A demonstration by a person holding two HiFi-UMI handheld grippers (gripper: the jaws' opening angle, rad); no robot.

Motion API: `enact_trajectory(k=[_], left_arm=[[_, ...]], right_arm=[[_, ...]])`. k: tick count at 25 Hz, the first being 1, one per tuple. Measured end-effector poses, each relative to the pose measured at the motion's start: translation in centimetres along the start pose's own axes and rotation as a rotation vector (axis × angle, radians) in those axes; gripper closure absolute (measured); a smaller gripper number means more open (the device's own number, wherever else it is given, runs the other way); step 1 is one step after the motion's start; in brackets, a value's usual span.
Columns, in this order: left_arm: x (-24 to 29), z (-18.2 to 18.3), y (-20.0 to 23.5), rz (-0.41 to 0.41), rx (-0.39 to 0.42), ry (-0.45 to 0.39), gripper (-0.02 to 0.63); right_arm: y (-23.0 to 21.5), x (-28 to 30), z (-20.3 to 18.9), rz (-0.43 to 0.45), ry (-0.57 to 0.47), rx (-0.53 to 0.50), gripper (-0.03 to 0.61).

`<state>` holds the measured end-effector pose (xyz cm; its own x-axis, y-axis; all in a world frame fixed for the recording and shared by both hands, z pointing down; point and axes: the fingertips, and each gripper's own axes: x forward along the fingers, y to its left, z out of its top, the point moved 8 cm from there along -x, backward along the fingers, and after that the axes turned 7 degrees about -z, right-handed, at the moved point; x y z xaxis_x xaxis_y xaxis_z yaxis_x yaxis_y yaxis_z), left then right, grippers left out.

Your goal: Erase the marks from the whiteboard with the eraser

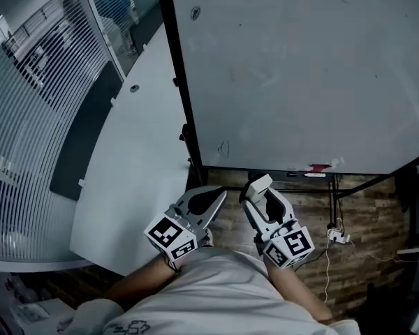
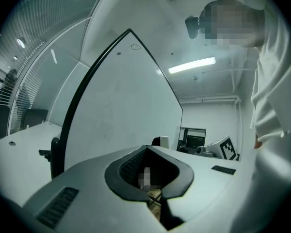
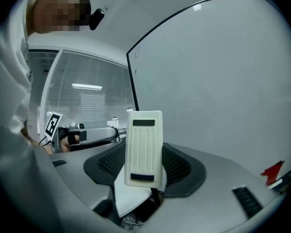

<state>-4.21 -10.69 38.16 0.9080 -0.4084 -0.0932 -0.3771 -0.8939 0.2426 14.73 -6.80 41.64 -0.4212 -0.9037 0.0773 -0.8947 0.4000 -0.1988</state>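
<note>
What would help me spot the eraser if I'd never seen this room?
Find the big whiteboard, then look just below its bottom edge at the two hand-held grippers. The eraser is the pale ribbed block clamped in the right gripper; the left gripper holds nothing.

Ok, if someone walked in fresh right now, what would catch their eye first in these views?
The big white whiteboard fills the upper right of the head view, nearly clean apart from a small dark scribble near its lower left corner. Below it, the right gripper clamps a white ribbed plastic eraser, upright between its jaws. The left gripper beside it is shut and empty.
</note>
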Motion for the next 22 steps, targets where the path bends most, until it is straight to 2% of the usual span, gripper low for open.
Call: enact_trajectory(k=[4, 13, 22], left_arm=[[-0.8, 1.3, 2.4, -0.034, 0.027, -0.007, 0.607], [-1.1, 1.6, 6.7, -0.046, 0.013, -0.025, 0.607], [-0.9, 2.3, 9.2, 0.007, 0.018, -0.023, 0.607]], right_arm=[[1.3, 3.3, 0.6, -0.007, -0.016, -0.025, 0.331], [2.1, 8.3, 1.4, -0.007, 0.014, -0.018, 0.331], [-0.5, 13.5, -0.1, 0.002, 0.082, 0.094, 0.331]])
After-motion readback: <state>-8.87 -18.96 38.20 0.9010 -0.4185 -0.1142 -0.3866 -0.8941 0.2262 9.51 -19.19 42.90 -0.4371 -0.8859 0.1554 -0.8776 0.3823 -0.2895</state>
